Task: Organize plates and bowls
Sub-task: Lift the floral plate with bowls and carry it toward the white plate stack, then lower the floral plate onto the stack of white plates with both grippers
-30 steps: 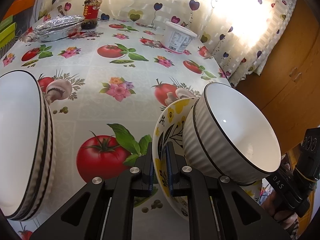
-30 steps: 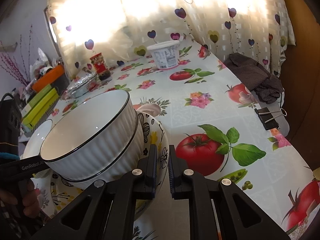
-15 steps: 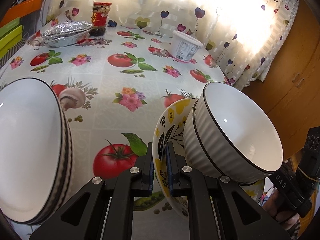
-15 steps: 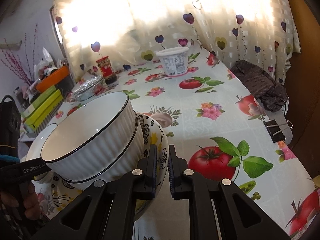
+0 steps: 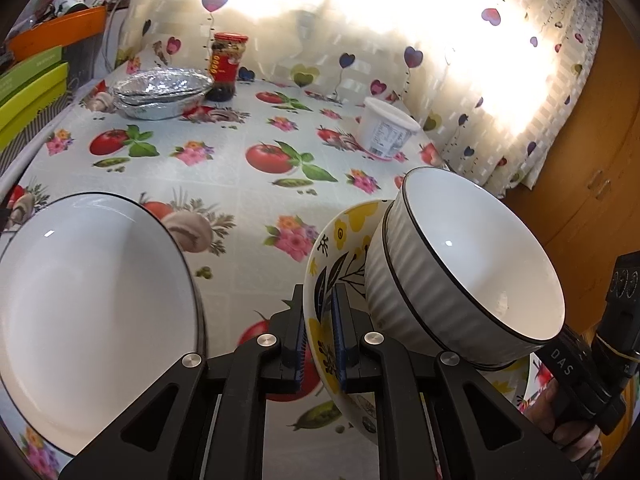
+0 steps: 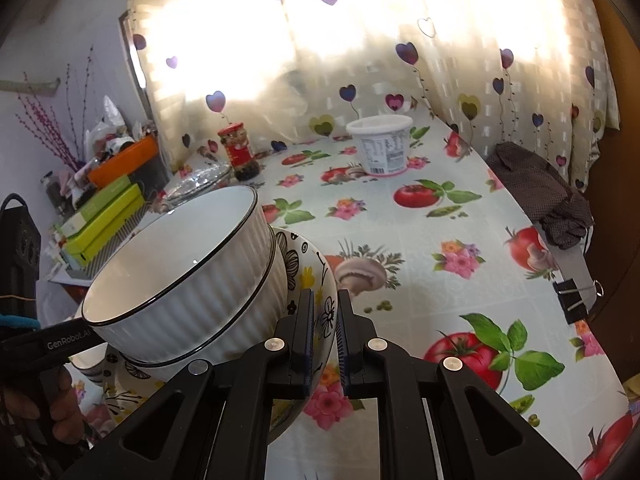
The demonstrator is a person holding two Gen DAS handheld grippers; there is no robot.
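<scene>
Plates and bowls travel as one load above the tomato-print table [image 5: 248,200]. The flowered plate [image 5: 340,240] carries two nested ribbed white bowls [image 5: 472,264], so one carry moves all. The left hand-held gripper [image 5: 319,344] and right hand-held gripper [image 6: 322,344] each pinch opposite plate rims, probably for balance. A white plate stack [image 5: 92,300] waits just left.

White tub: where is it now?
The white tub stands at the table's far end near the curtain, right of the red-lidded jar in both views.
</scene>
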